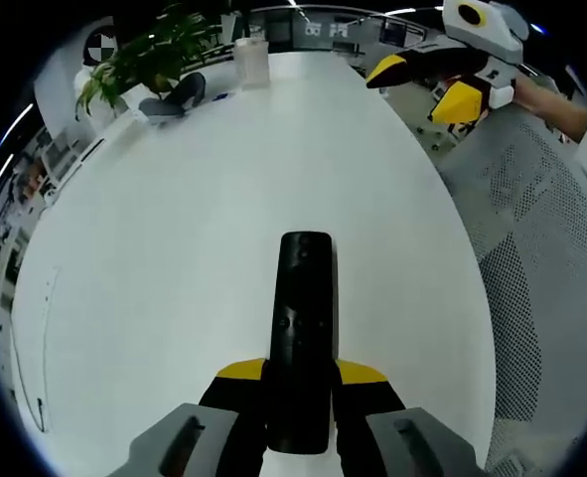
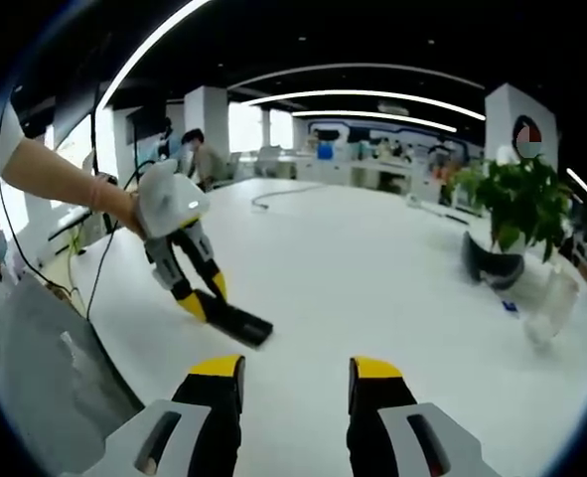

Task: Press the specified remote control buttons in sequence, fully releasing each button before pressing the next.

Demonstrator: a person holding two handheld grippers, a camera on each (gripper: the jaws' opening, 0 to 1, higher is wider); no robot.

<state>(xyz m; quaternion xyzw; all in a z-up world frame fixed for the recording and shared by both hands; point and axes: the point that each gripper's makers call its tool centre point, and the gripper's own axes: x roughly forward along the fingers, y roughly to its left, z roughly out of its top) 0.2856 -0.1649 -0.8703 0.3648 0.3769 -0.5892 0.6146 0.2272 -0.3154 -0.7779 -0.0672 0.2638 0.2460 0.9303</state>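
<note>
No readable text

Nothing legible is showing on the slim black plastic remote control (image 1: 303, 328) or the distant blurred blue wall signs (image 2: 345, 132).

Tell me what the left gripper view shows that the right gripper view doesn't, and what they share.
Left gripper view alone: the remote's button face, seen lengthwise between the left gripper's jaws.

Right gripper view alone: the right gripper's own open, empty jaws, a person's forearm reaching to the left gripper, and a cable on the table.

Shared: the white table, the potted plant, the remote in the left gripper.
</note>
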